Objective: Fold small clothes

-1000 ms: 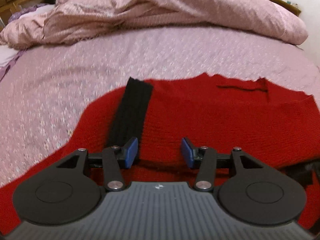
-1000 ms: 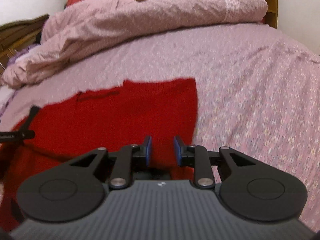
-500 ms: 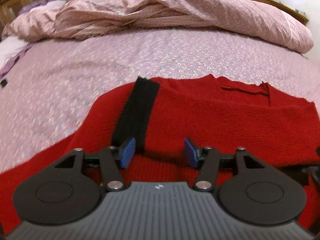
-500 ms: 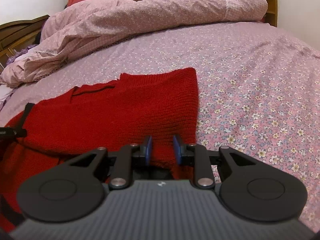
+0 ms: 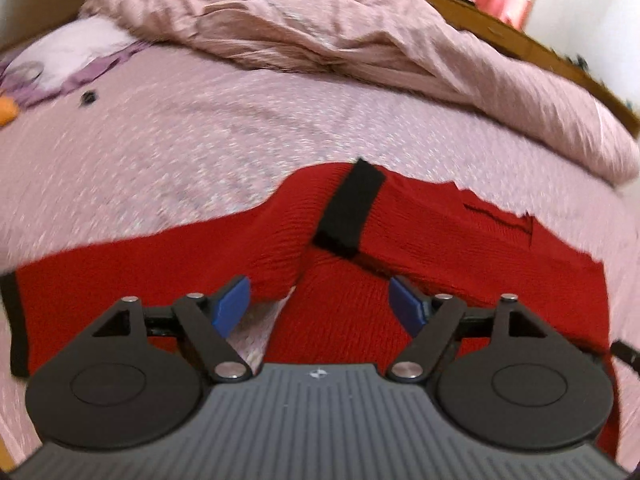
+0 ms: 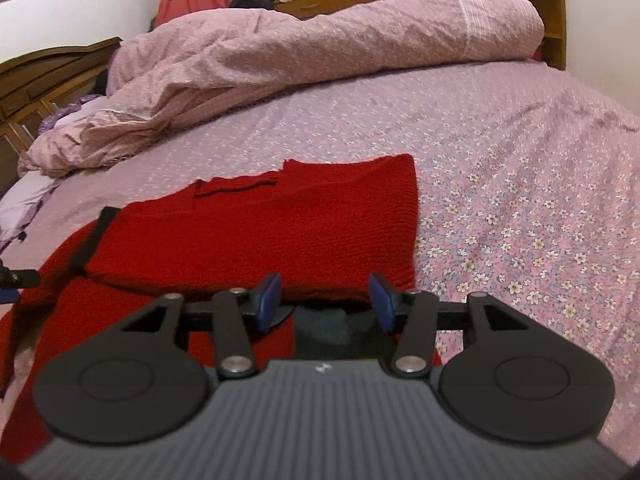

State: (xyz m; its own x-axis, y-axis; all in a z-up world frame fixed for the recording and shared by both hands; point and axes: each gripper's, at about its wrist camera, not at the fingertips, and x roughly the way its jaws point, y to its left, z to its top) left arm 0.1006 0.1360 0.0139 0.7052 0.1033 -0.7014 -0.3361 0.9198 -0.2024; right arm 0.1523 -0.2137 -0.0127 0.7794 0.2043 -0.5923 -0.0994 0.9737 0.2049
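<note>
A red knitted sweater (image 5: 420,240) lies partly folded on the bed. One sleeve with a black cuff (image 5: 348,208) is folded across its body; the other sleeve (image 5: 140,264) stretches out to the left. My left gripper (image 5: 320,304) is open and empty, low over the near edge by the sleeve joint. In the right wrist view the sweater (image 6: 280,224) lies flat, its right edge folded straight. My right gripper (image 6: 324,296) is open and empty over the sweater's near right corner. The left gripper's tip (image 6: 16,280) shows at the far left.
The bed has a pink floral sheet (image 6: 520,208). A bunched pink duvet (image 6: 320,44) lies along the far side, with a wooden headboard (image 6: 556,20) behind it. A pillow (image 5: 72,48) and an orange object (image 5: 6,110) lie at the far left.
Both grippers have opened wider. The left gripper has swung left, so the outstretched sleeve has come into view. The right gripper has drawn back a little from the sweater's near edge.
</note>
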